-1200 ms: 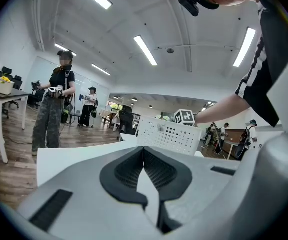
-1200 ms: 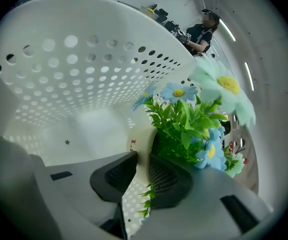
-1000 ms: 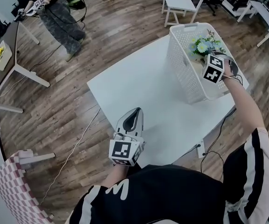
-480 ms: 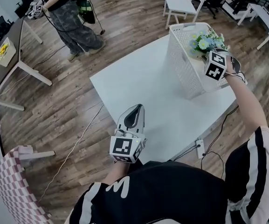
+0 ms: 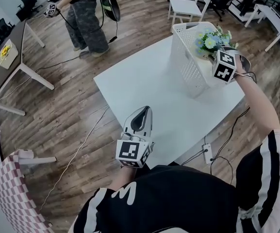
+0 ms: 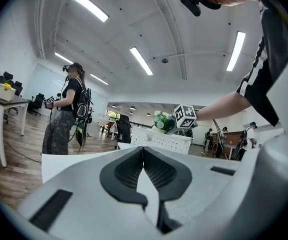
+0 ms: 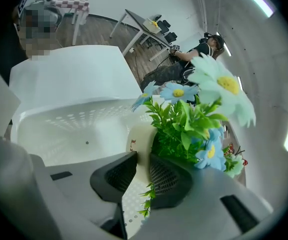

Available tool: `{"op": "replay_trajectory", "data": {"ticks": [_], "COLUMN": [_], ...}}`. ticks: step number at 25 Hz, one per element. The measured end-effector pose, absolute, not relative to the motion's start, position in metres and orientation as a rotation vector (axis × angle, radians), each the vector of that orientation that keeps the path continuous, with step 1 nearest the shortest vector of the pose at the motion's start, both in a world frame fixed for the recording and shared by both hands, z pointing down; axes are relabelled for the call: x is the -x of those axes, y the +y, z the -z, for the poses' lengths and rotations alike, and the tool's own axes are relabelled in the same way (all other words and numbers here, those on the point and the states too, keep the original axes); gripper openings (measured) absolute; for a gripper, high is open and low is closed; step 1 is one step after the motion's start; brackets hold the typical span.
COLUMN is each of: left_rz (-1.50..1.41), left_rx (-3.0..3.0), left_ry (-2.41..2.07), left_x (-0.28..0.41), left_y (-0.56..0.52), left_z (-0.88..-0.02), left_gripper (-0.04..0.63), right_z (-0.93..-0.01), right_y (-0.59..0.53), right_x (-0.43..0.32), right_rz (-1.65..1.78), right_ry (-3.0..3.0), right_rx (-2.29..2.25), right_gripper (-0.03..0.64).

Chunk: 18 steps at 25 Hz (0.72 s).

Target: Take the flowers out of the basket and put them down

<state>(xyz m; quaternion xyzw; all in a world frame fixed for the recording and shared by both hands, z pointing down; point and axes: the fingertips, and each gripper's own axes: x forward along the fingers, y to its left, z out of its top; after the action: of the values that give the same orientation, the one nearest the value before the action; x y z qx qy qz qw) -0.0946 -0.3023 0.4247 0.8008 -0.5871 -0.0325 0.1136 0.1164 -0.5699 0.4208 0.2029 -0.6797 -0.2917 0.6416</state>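
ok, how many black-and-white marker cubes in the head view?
3. One on the left gripper, bottom centre; one on the right gripper at the white perforated plastic basket; one held by the standing person, top left. More may be hidden.

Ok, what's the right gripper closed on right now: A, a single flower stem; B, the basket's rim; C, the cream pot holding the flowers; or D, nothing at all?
C: the right gripper view shows the right gripper with a pad on each side of the wall of the cream pot, the flowers rising out of it.
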Motion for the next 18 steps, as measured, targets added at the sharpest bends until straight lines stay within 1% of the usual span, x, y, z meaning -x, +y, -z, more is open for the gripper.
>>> {"op": "replay_trajectory", "data": {"ticks": [7,18], "left_rz": [0.129,0.154], "left_rx": [-2.369,-2.384], "left_ry": [-1.738,-1.744], "left_x": [0.083,0.065], "left_y": [-0.282,-0.265], "left_z": [-0.422,-0.409], "left_gripper": [0.005,0.005], "right_z": [-0.415,-0.380], "right_y": [-0.545,-0.521], "right_x": [-0.123,-0.116], "right_rz": [0.690,0.773], "right_ry": [-1.542,-1.546], "right_rx": [-0.465,-0.465], "right_gripper": [0.091,0.091]}}
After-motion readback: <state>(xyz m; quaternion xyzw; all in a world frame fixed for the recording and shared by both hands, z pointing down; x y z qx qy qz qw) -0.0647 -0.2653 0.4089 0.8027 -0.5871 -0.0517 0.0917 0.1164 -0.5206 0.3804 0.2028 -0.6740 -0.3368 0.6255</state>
